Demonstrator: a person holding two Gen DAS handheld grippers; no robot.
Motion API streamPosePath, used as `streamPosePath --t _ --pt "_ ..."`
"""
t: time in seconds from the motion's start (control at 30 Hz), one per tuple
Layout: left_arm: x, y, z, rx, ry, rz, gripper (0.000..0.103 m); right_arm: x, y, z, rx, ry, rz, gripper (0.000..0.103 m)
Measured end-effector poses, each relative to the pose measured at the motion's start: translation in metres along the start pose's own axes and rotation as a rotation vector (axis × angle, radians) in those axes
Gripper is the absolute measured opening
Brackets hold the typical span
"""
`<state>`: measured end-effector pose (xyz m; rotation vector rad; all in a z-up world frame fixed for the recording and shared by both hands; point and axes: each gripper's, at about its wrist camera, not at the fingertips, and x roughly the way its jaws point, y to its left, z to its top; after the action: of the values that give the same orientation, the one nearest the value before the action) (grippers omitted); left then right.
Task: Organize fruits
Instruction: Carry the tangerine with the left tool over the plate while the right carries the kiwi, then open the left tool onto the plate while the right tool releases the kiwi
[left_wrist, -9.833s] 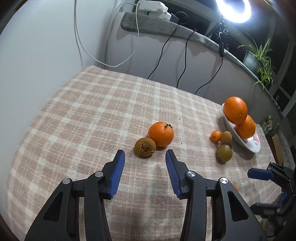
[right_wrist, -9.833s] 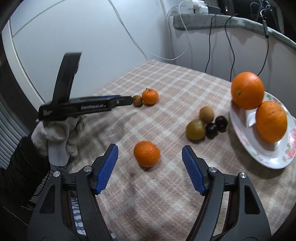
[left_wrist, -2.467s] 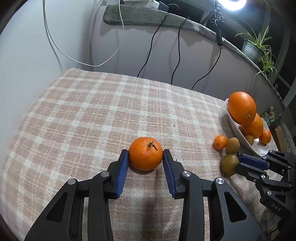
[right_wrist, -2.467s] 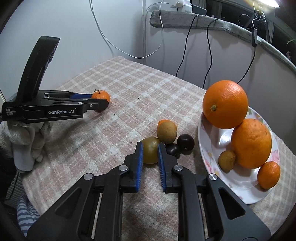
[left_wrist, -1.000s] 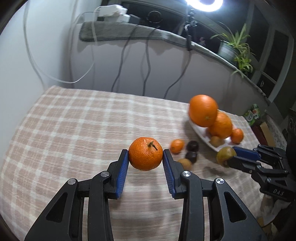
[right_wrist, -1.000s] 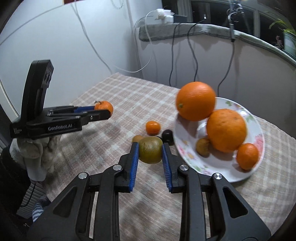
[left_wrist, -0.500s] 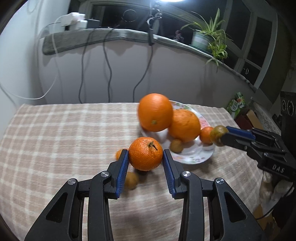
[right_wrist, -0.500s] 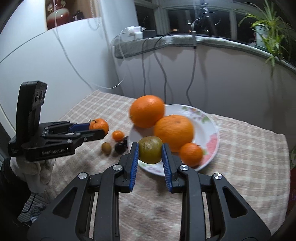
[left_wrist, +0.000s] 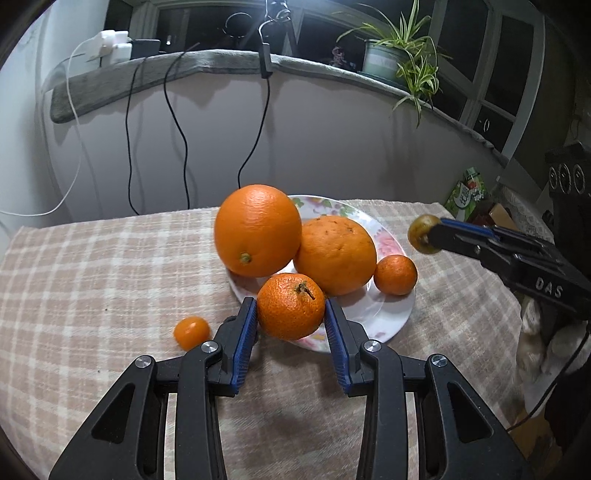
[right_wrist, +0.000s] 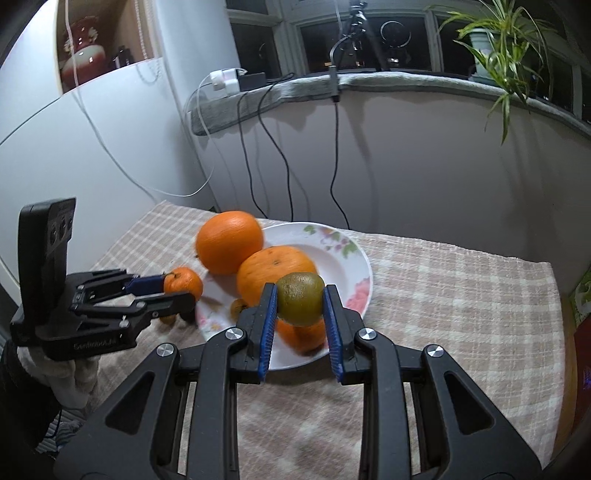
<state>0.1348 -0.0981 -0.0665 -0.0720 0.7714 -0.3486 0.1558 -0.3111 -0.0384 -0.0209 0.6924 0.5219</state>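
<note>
Right claw (left_wrist: 424, 236) marked "DAS", grips kiwi (right_wrist: 300, 299).

Two wrist fisheyes, close, angled down, left and right of shared plate (left_wrist: 399, 314) of fruit

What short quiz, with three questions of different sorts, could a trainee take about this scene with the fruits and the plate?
1. True or false: the left gripper is closed on a tangerine.
2. Which fruit does the right gripper hold? A) a large orange B) a greenish-brown kiwi C) a banana
3. Fill in: the tiny orange fruit lies on the checked ______, beside the plate.

Key:
1. True; the pads press on both of its sides.
2. B; the kiwi sits between the blue pads, in front of the plate.
3. Tablecloth.
</note>
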Motion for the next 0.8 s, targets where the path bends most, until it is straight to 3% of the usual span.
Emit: streamPosePath --t 0.8 --pt "0.019 -0.006 0.005 0.019 0.047 0.02 0.036 0.049 -0.03 0.01 0.05 0.071 0.017 0.026"
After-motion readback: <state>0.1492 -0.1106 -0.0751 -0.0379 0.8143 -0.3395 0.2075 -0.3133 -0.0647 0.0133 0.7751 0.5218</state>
